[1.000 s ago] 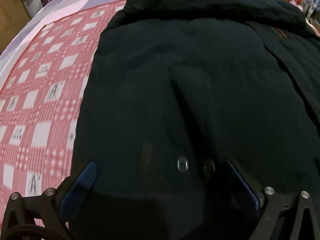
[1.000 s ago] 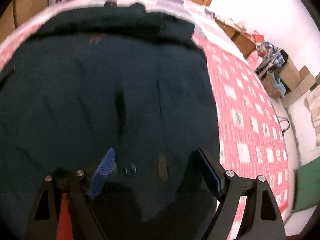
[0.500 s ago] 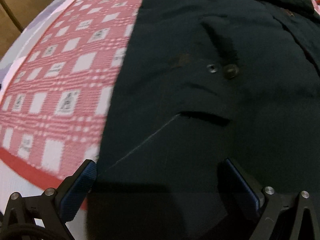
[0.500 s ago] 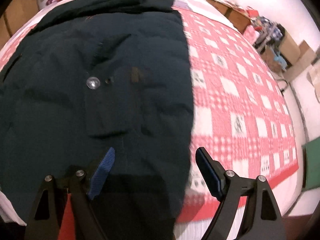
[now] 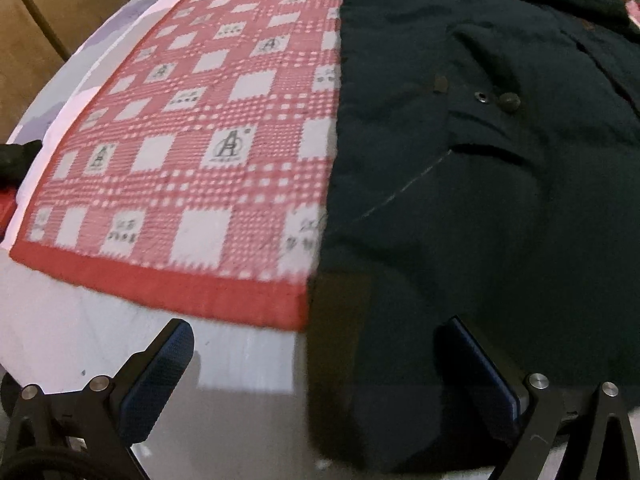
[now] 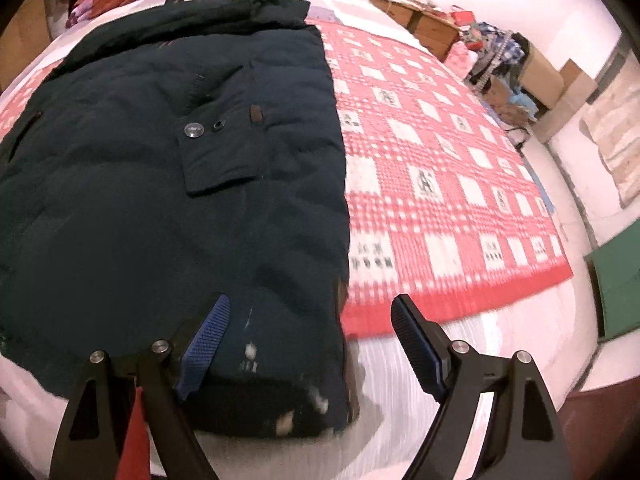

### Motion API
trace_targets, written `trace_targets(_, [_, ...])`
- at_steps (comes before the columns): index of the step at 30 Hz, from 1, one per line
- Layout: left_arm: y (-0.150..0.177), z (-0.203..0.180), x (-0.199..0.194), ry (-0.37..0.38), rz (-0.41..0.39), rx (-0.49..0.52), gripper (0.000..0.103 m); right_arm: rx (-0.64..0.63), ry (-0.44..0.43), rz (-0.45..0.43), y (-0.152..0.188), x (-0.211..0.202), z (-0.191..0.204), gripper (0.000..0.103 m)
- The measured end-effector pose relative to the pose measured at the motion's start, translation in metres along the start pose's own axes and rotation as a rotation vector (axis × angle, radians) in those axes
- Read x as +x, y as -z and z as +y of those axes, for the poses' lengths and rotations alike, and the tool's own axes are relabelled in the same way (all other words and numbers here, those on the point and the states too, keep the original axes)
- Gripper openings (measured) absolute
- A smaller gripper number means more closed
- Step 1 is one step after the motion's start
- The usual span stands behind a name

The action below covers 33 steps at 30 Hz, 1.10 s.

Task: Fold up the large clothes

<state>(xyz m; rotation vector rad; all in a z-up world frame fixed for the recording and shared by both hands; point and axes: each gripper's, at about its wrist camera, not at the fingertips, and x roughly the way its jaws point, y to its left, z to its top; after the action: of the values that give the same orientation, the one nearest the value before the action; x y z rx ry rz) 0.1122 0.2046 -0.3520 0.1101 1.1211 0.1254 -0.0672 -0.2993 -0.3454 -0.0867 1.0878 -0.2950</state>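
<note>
A large dark padded coat point(image 5: 500, 184) lies spread flat on the bed, hood end far away, hem toward me; it also shows in the right wrist view point(image 6: 160, 184). Its pocket flap has a snap button point(image 6: 194, 130). My left gripper point(image 5: 316, 376) is open and empty, hovering over the coat's left hem corner, which lies between its fingers. My right gripper point(image 6: 308, 344) is open and empty over the coat's right hem corner; the hem edge lies between its fingers.
A red and white checked blanket point(image 5: 192, 160) covers the bed on both sides of the coat point(image 6: 432, 168), over a white sheet point(image 5: 120, 332) at the near edge. Clothes and cardboard boxes point(image 6: 520, 68) are piled beyond the bed's right side. Wooden furniture point(image 5: 36, 32) stands at left.
Both grippers have drawn back from the middle of the coat toward its hem. The bed's near edge and the blanket's red border have come into view. Both stay open.
</note>
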Motion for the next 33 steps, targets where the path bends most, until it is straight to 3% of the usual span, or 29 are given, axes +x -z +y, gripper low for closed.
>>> trace_targets(8, [0.041, 0.003, -0.033, 0.032, -0.020, 0.036, 0.103, 0.022, 0.001, 0.003, 0.035, -0.026, 0.015, 0.085])
trace_targets(14, [0.061, -0.001, -0.033, 0.021, 0.006, 0.062, 0.103, 0.026, 0.001, 0.011, 0.051, -0.034, 0.021, 0.085])
trace_targets(19, [0.054, 0.007, -0.030, -0.006, -0.034, 0.005, 0.103, 0.028, -0.003, 0.008, 0.060, -0.040, 0.024, 0.085])
trace_targets(25, [0.021, 0.014, -0.005, -0.023, -0.064, -0.057, 0.103, 0.044, -0.003, -0.001, 0.066, -0.046, 0.027, 0.085])
trace_targets(29, [0.006, 0.009, -0.017, -0.028, -0.143, -0.041, 0.103, 0.041, 0.011, -0.020, 0.068, -0.048, 0.029, 0.085])
trace_targets(33, [0.017, 0.000, -0.008, -0.036, -0.095, 0.009, 0.103, 0.071, 0.027, -0.035, 0.070, -0.048, 0.026, 0.085])
